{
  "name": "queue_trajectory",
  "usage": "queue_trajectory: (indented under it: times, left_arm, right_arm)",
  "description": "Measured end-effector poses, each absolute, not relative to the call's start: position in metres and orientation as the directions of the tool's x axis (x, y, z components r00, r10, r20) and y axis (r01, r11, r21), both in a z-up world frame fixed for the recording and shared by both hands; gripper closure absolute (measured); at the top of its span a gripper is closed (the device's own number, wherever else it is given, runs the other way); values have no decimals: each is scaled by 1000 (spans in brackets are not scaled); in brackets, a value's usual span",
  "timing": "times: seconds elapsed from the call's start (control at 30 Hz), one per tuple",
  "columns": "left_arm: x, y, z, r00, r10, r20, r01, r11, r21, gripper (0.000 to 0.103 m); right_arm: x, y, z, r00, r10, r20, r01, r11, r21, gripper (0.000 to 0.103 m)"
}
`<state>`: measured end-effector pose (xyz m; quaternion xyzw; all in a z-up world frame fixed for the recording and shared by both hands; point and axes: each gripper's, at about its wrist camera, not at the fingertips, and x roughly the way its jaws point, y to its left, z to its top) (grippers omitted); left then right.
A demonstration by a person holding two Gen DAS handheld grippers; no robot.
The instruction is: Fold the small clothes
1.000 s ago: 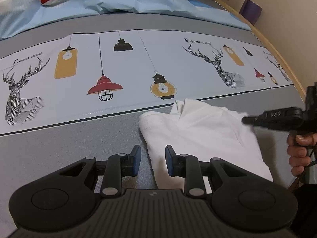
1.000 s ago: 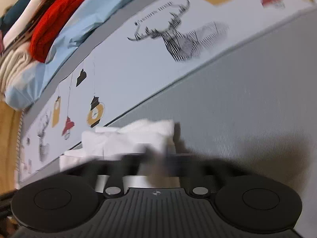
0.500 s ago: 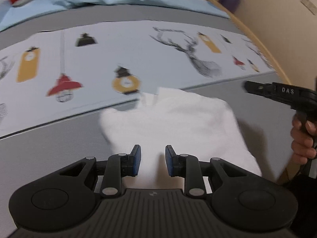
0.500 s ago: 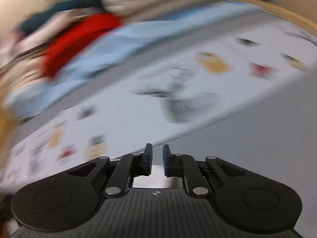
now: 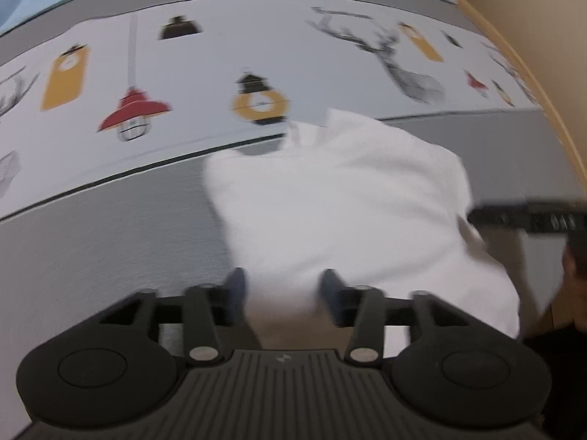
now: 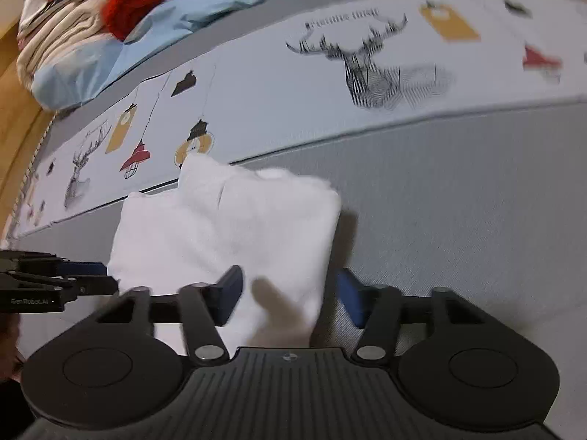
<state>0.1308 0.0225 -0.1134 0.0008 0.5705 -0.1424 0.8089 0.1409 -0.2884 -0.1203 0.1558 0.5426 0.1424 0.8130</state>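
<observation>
A white folded garment [image 5: 341,201] lies on the grey band of the bedspread [image 5: 110,249]. My left gripper [image 5: 282,293] hangs low over its near edge, jaws opening, with the cloth's edge between the blue pads and not pinched. In the right wrist view the same garment [image 6: 227,227] shows its near right corner between the spread fingers of my right gripper [image 6: 290,293], whose jaws are also opening; a gap shows beside the right pad. Each gripper appears in the other's view: the right gripper [image 5: 513,216] at the garment's right side, the left gripper [image 6: 73,278] at its left.
The bedspread's pale band carries deer and lamp prints [image 6: 367,69]. A light blue quilt [image 6: 183,18], a red cloth [image 6: 146,3] and a pile of pale clothes [image 6: 62,33] lie at the back. A wooden bed edge [image 5: 543,91] curves along the right.
The left gripper has sunk closer to the garment and its jaws have widened. The right gripper has swung back onto the garment and its jaws have gone from nearly shut to wide.
</observation>
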Motion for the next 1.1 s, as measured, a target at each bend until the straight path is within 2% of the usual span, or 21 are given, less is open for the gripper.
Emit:
queue_trajectory:
  times: [0.17, 0.47, 0.6, 0.63, 0.7, 0.8, 0.97, 1.03, 1.07, 1.1]
  left_arm:
    - [139, 26, -119, 274, -247, -929, 187, 962, -201, 40]
    - [142, 25, -138, 254, -282, -925, 171, 955, -244, 34]
    - [144, 26, -144, 254, -298, -920, 176, 950, -259, 33]
    - [145, 28, -146, 248, -302, -920, 174, 949, -265, 34]
    - [146, 27, -142, 261, -307, -915, 194, 945, -262, 50]
    - [146, 25, -128, 322, -291, -901, 240, 946, -220, 63]
    - [148, 35, -90, 528, -184, -829, 253, 966, -53, 64]
    - [150, 43, -78, 591, -145, -794, 223, 975, -13, 59]
    - [150, 47, -72, 616, -127, -777, 198, 980, -3, 56]
    - [149, 51, -68, 637, -107, -763, 172, 985, 5, 56]
  right_arm:
    - [145, -272, -142, 256, 405, -877, -59, 913, 404, 35]
    - [152, -267, -148, 250, 423, -871, -38, 903, 428, 34]
    - [156, -263, -151, 251, 448, -858, -38, 890, 454, 51]
    - [156, -263, -151, 252, 450, -857, -31, 888, 458, 54]
    - [158, -262, -151, 258, 457, -852, -17, 883, 468, 64]
    - [161, -254, -143, 300, 436, -849, -9, 891, 454, 71]
    - [172, -234, -123, 427, 476, -769, -24, 856, 516, 73]
    - [173, -219, -106, 528, 451, -719, -91, 873, 480, 73]
    - [172, -212, -99, 575, 424, -700, -118, 889, 442, 70]
    - [171, -207, -92, 623, 384, -682, -124, 909, 399, 61]
